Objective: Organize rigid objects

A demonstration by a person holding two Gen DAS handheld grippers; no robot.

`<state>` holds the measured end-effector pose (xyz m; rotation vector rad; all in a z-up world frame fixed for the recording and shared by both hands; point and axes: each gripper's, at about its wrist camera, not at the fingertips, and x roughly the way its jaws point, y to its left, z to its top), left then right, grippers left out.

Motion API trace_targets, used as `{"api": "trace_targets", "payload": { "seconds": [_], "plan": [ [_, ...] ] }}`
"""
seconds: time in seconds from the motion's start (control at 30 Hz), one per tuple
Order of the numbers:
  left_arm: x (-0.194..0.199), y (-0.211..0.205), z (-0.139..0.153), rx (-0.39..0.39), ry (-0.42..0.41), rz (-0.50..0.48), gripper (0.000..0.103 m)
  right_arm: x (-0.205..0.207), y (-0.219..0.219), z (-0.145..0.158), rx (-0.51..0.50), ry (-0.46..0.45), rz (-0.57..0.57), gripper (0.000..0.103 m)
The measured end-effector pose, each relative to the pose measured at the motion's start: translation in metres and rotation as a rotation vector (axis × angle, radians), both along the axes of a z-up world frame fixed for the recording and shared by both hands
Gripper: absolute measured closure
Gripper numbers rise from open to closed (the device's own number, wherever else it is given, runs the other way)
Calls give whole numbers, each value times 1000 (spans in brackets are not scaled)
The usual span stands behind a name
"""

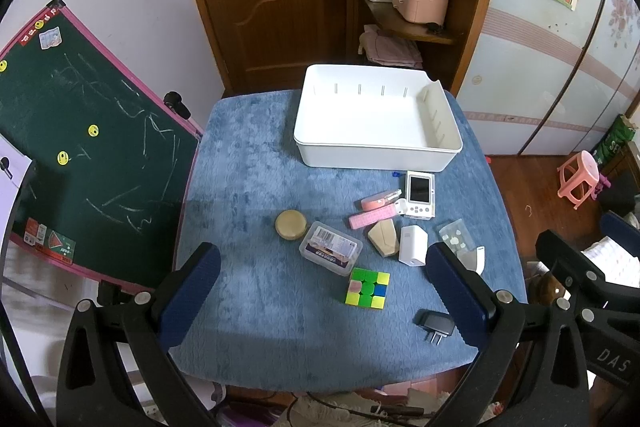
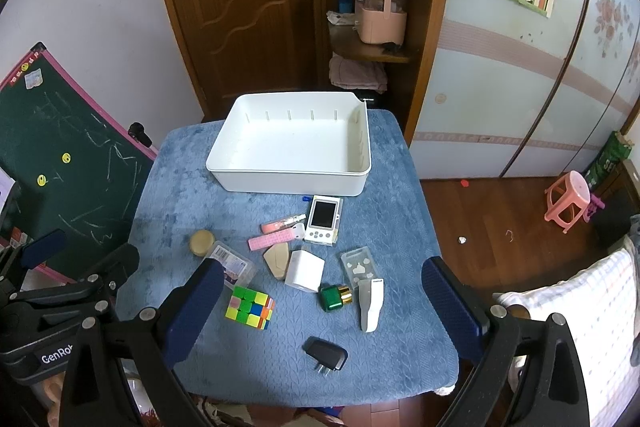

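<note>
Blue cloth covers the table (image 2: 400,227), with a chalkboard (image 1: 80,147) leaning at its left side and a wooden door behind. Along the far edge sits the empty white bin (image 2: 256,179); everything to be sorted lies between it and the near edge. From left to right: a round wooden disc (image 2: 202,242), a clear case (image 2: 236,265) with a barcode label too small to read, a cube (image 2: 250,307), a pink ruler (image 2: 270,239), a white charger (image 2: 305,271), a handheld screen device (image 2: 323,221), a green bottle (image 2: 335,297), and a black plug (image 2: 325,349) nearest the near edge. The left gripper (image 1: 324,291) hangs released over the near half, fingers wide apart and holding nothing; the right gripper (image 2: 324,307) is likewise spread and empty. Judging by this, no item is picked yet. A good start would be the cube: come straight down, square the pads on two flat faces, close firmly, and lift clear before carrying it over the bin's near wall. Readable writing: "GenRo" on the left tool seen from the right wrist view, "DAS" on the right tool in the left wrist view.
</note>
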<state>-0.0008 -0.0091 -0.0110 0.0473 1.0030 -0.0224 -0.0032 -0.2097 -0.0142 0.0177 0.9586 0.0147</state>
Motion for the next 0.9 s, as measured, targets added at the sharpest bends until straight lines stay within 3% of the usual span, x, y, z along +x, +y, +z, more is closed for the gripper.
{"api": "trace_targets", "payload": {
  "seconds": [0.9],
  "plan": [
    [0, -1, 1, 0, -2, 0, 1, -3, 1, 4, 1, -2, -2, 3]
  ]
}}
